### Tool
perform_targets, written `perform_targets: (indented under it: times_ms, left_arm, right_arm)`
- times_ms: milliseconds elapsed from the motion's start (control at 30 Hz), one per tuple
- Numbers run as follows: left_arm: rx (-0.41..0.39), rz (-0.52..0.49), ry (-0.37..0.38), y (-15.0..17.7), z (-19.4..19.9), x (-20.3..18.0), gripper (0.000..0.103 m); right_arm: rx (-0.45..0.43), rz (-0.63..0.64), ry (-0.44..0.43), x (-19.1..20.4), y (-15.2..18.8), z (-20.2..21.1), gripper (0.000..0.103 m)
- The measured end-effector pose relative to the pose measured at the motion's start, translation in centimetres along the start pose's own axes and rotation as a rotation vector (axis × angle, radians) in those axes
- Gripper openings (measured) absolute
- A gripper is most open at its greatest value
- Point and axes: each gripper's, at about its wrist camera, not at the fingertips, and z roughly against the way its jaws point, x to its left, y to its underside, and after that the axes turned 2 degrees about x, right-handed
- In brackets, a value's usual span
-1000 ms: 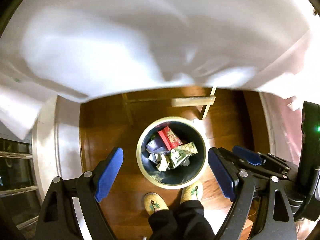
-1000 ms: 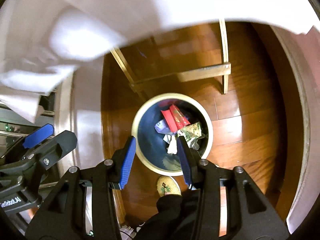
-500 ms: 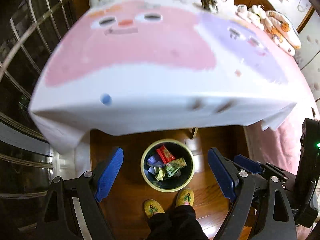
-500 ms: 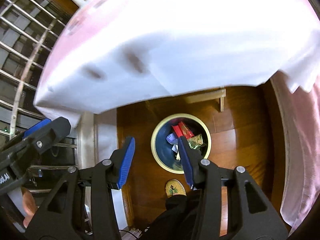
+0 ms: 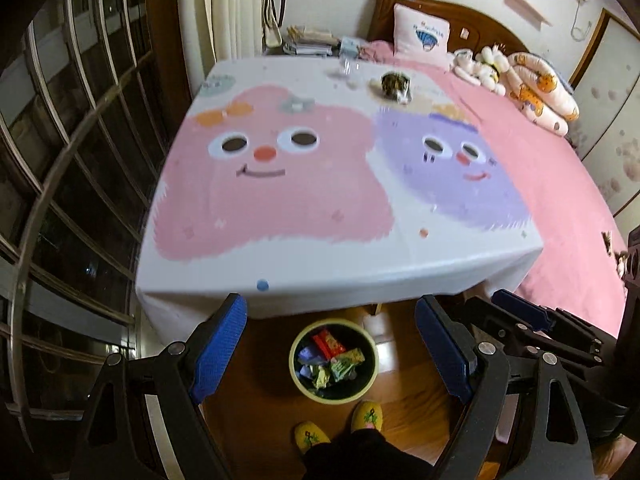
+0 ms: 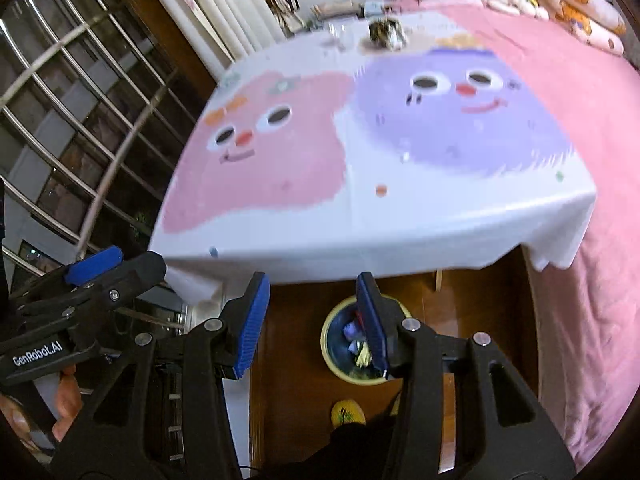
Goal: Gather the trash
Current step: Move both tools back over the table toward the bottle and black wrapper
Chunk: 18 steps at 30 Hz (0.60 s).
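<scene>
Right wrist | left claw [image 6: 94, 260] body reads "GenRobot.AI", spread empty | right claw [image 6: 314, 316] parted, empty

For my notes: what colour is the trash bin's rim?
Pale yellow rim; clearest in the left wrist view.

Wrappers [image 5: 331, 360] lie in the bin [image 5: 298, 385] on the floor [image 5: 256, 408] before the table [image 5: 360, 276].

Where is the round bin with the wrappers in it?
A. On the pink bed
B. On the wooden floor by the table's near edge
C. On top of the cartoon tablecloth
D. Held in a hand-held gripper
B: the bin stands on the wooden floor, just in front of the person's yellow slippers.
</scene>
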Motion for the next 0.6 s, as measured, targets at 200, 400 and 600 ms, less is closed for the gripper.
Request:
perform_targets:
  times_ms: [200,400,600]
  left_arm:
    - [-0.085,-0.021,0.009,-3.6,3.3,-0.2,0.087]
    - [-0.144,-0.033,0.012,-8.4,4.3,-0.7,0.087]
    - [-0.196,-0.046,-0.018,-15.5,2.9,-2.6,0.087]
  right_arm:
    - [-0.073,-0.001,0.016,0.5,-3.0,3.3,0.042]
    - [-0.142,0.010,0.037,0.0,-7.2,4.6,0.049]
    - [-0.196,0.029,0.029,-2.0,-13.8,3.7,0.049]
